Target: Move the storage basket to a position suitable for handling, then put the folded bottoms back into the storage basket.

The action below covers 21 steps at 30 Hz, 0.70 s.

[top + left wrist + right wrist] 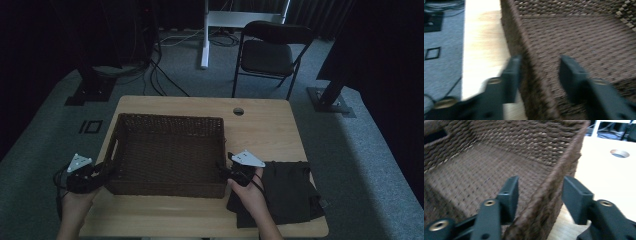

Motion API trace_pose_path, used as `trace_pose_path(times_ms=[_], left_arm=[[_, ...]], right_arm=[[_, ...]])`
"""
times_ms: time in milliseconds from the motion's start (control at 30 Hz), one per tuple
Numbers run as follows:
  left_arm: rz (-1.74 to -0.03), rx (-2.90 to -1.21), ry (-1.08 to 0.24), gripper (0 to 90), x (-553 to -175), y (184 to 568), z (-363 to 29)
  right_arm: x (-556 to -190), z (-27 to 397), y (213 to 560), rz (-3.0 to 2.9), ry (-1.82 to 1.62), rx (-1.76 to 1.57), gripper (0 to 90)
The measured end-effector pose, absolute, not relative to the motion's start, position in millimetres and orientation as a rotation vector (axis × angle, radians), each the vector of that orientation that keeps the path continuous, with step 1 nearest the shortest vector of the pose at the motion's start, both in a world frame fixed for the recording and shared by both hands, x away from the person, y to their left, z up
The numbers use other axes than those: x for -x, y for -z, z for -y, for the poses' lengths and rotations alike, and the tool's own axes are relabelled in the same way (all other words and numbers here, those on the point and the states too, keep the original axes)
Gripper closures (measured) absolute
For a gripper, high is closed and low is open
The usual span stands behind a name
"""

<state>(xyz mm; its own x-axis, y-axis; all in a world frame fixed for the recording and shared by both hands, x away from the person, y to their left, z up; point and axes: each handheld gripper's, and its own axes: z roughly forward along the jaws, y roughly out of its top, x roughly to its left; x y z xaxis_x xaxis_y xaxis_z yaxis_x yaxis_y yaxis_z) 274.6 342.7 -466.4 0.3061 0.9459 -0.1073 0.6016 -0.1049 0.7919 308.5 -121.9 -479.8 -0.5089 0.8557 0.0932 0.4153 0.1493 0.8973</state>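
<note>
We see a dark woven basket on the left half of a wooden table, its near wall close to the table's near edge. At its near left corner sits our left gripper, held in a hand that comes in from below. The left gripper view adds what the high view cannot: the basket's left wall runs up between the two black jaws, which stand apart. One jaw is outside, close against the weave; the other is inside, with a gap to the wall. At the near right corner we find the right gripper. In the right gripper view its jaws also straddle a wall, parted, not pressing it, and we see the handle slot in the opposite wall. The high view alone shows a black cloth on the table's near right, just beside the basket, and a chair beyond the table.
</note>
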Motion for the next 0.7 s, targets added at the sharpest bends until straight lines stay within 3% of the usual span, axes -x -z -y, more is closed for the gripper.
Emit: trace_pose_path(times_ms=[33, 67, 133, 167, 200, 267, 700], left_arm=[[-1.39, -1.801, -0.558, 37.4, -275.6, 465.3, -342.0], [-1.402, -1.793, -0.57, 37.4, -276.2, 463.8, -340.6], [-1.401, -1.782, -0.555, 23.9, -277.5, 460.3, -339.2], [-1.397, -1.779, -0.54, 20.0, -278.0, 458.5, -339.1], [-1.391, -1.775, -0.525, 13.5, -278.2, 456.6, -339.1], [-1.37, -1.77, -0.497, 7.8, -277.2, 451.1, -339.8], [-1.278, -1.743, -0.468, 7.8, -269.2, 431.5, -334.5]], right_arm=[[-309.7, 121.6, 479.2, -1.999, -1.304, -1.196, 35.5], [-309.7, 121.6, 479.2, -1.999, -1.304, -1.196, 35.5], [-312.2, 123.0, 477.0, -2.011, -1.316, -1.223, 35.6], [-312.8, 123.5, 476.3, -2.01, -1.325, -1.24, 32.7], [-313.0, 123.3, 475.3, -2.009, -1.297, -1.211, 22.9], [-312.3, 125.0, 473.2, -2.006, -1.335, -1.22, 18.4], [-307.8, 139.4, 455.0, -1.988, -1.364, -1.148, 11.9]])
